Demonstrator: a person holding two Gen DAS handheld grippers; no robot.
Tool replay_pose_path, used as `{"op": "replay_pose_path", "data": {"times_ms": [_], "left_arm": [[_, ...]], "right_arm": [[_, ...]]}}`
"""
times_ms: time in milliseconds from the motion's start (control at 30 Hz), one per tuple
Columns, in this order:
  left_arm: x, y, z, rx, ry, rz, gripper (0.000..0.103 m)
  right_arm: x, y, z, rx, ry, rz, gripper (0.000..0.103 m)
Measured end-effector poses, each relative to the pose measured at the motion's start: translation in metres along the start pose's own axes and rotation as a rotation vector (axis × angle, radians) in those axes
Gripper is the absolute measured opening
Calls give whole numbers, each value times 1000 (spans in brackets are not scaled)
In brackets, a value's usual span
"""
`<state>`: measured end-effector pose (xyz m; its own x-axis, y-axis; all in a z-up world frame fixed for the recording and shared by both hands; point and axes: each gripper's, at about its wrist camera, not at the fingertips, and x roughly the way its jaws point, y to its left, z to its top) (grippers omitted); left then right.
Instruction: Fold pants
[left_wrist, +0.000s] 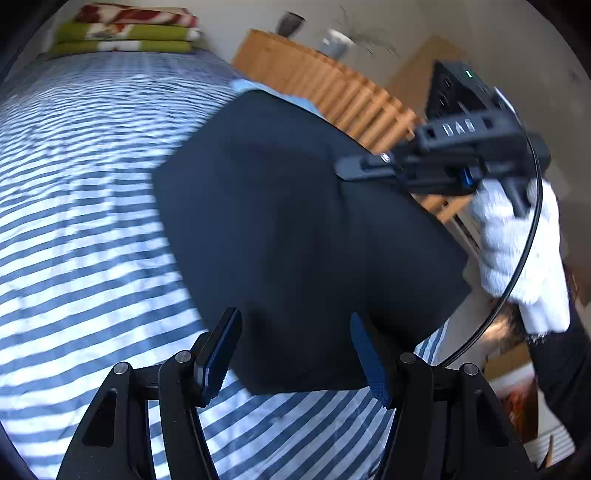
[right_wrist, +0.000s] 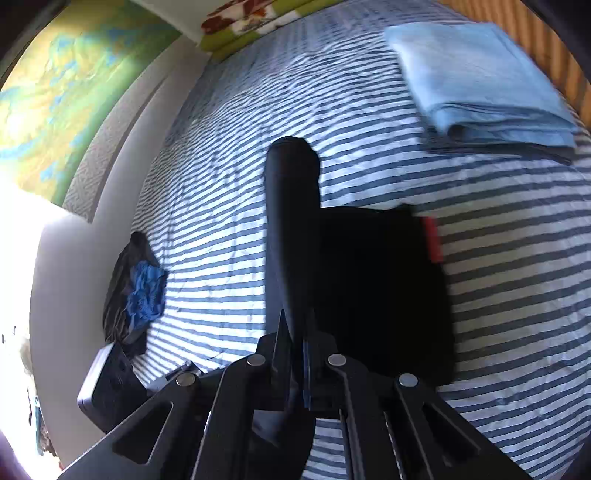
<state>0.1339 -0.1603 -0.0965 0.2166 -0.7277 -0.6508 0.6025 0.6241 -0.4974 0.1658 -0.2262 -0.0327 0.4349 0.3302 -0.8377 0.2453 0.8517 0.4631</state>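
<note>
My right gripper (right_wrist: 295, 354) pinches the soft, limp dark pants (left_wrist: 295, 229) by an edge above the striped bed (left_wrist: 74, 221), left gripper (left_wrist: 295, 354) agape and empty, best gripping the hanging lower edge

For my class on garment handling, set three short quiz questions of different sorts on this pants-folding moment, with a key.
1. True or false: the right gripper is shut on the dark pants.
2. Multiple choice: the left gripper is (a) open, (b) shut on the pants, (c) out of view.
3. Short answer: what pattern covers the bed sheet?

Key: 1 true, a fold of dark cloth is pinched between its closed fingers. 2 a, its fingers stand apart in front of the pants. 3 blue and white stripes.
</note>
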Motion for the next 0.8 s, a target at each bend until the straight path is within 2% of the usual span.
{"op": "replay_pose_path", "data": {"times_ms": [133, 300, 433, 500, 567, 633, 700, 800], "left_arm": [[47, -11, -1, 36, 51, 1, 64], [88, -9, -8, 93, 112, 53, 64], [86, -1, -6, 88, 124, 45, 64], [77, 7, -3, 52, 130, 29, 65], [63, 14, 2, 42, 111, 26, 65], [52, 21, 9, 37, 80, 59, 65], [43, 30, 23, 10, 53, 63, 65], [49, 41, 45, 21, 32, 95, 65]], "right_arm": [[9, -46, 7, 38, 15, -23, 4], [48, -92, 5, 85, 54, -93, 5], [57, -107, -1, 109, 84, -112, 12], [49, -103, 1, 70, 84, -136, 18], [30, -89, 4, -1, 40, -170, 19], [16, -76, 10, -66, -14, -190, 25], [7, -66, 25, -106, -82, -182, 53], [21, -57, 54, -123, -91, -103, 55]]}}
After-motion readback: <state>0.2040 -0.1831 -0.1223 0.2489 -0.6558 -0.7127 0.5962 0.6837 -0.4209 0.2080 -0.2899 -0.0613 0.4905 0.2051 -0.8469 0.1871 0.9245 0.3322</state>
